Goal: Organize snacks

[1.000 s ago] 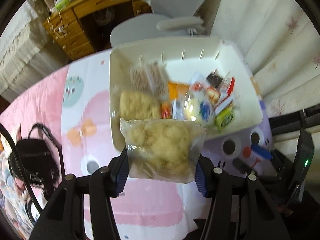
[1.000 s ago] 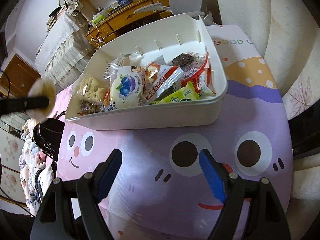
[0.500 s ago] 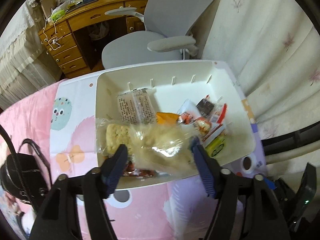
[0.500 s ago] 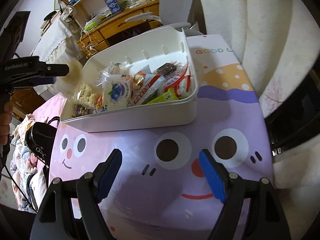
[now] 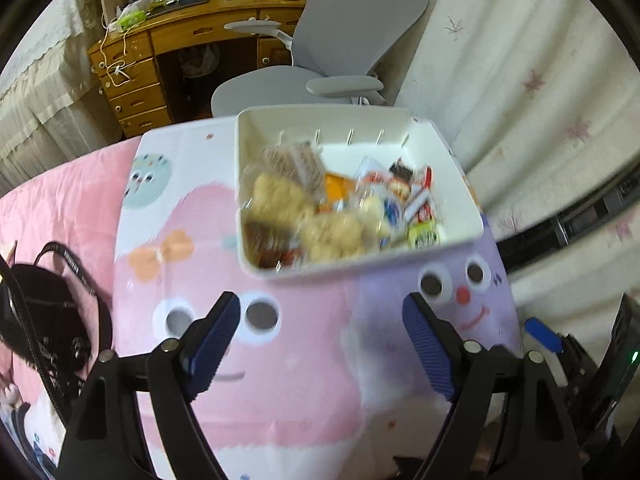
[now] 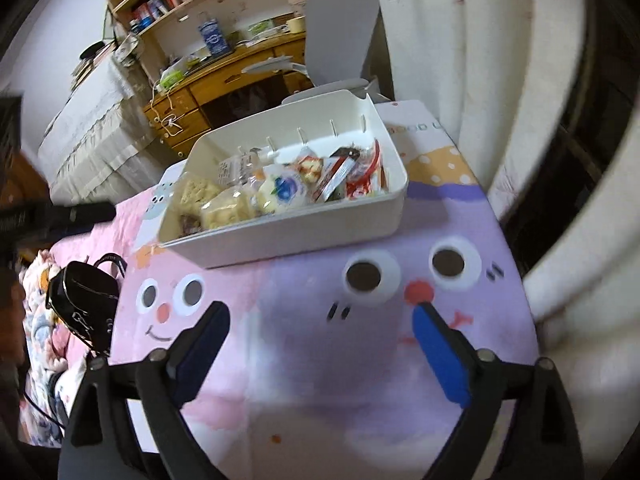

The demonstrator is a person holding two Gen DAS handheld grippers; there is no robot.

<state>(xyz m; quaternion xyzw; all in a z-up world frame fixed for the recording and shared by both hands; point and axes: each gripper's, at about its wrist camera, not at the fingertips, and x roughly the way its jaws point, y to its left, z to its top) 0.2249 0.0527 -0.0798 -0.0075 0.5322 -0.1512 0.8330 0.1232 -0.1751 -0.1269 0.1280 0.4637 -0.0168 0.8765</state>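
Snacks in white bin, labels blurred; left gripper, right gripper opening, empty

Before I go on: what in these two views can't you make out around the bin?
- Snack packets in the white bin, left wrist view: motion-blurred, labels unreadable.
- Bin floor, right wrist view: hidden by its near wall.
- Left gripper, right wrist view: cut off by the frame edge, blurred.

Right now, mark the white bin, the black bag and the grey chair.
white bin (image 6: 288, 236), right wrist view, near outer wall.
black bag (image 6: 82, 292), right wrist view, top flap.
grey chair (image 5: 360, 28), left wrist view, middle of backrest.
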